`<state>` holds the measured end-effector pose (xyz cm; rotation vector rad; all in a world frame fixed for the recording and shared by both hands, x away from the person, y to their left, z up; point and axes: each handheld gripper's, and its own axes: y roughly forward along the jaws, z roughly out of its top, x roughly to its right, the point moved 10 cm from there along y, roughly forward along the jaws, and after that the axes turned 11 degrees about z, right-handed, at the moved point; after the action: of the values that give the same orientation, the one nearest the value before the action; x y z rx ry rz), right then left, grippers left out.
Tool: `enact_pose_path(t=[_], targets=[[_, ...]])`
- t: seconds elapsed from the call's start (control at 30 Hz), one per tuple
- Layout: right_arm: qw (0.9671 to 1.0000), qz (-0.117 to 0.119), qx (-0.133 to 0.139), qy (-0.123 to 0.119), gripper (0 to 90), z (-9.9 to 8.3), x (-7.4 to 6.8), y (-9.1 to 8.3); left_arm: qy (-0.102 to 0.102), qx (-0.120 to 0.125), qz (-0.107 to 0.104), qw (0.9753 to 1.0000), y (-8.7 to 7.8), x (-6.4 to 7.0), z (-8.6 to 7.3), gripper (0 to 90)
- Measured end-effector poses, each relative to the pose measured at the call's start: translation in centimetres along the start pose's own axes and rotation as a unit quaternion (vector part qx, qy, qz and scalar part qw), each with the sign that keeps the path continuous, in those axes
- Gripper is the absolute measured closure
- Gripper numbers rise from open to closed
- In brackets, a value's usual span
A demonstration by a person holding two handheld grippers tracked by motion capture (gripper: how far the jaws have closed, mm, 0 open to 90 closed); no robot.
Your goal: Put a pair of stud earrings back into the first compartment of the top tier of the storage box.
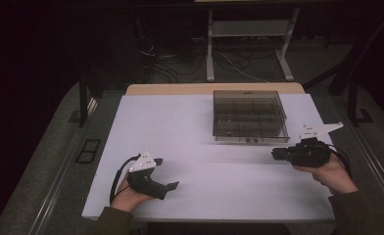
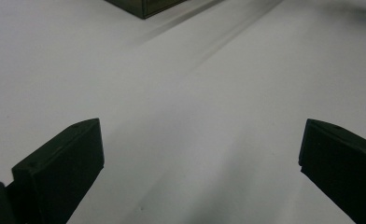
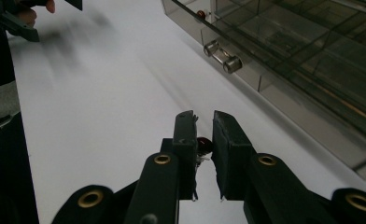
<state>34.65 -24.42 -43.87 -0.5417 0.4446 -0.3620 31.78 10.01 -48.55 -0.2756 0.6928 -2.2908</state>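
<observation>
Nearest, at the front left of the white table [image 1: 200, 161], the left gripper [image 1: 166, 186] hangs low over bare tabletop with its jaws spread wide and nothing between them. To the right and a little farther in, the right gripper [image 3: 203, 135] has its jaws drawn nearly together on a small dark red bead [image 3: 203, 143], pinched just above the table surface. Farthest, just beyond the right gripper near the back edge, sits the clear smoky box [image 1: 249, 115] with its divided compartments and a small latch [image 3: 222, 55] on its front wall.
</observation>
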Motion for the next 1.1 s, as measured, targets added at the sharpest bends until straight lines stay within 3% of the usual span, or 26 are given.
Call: enact_pose_path(t=[0.6, 1.1], targets=[[0.9996, 0.007, 0.020, -0.018, 78.4, 6.1, 1.0, 1.7, -0.003, 0.007, 0.005, 1.0000, 0.1, 0.0, 0.5, 0.0], [0.9995, 0.003, 0.020, -0.026, 78.4, 9.5, 1.8, 5.1, -0.002, 0.011, -0.002, 0.9999, 0.2, 0.2, 0.7, 0.0]])
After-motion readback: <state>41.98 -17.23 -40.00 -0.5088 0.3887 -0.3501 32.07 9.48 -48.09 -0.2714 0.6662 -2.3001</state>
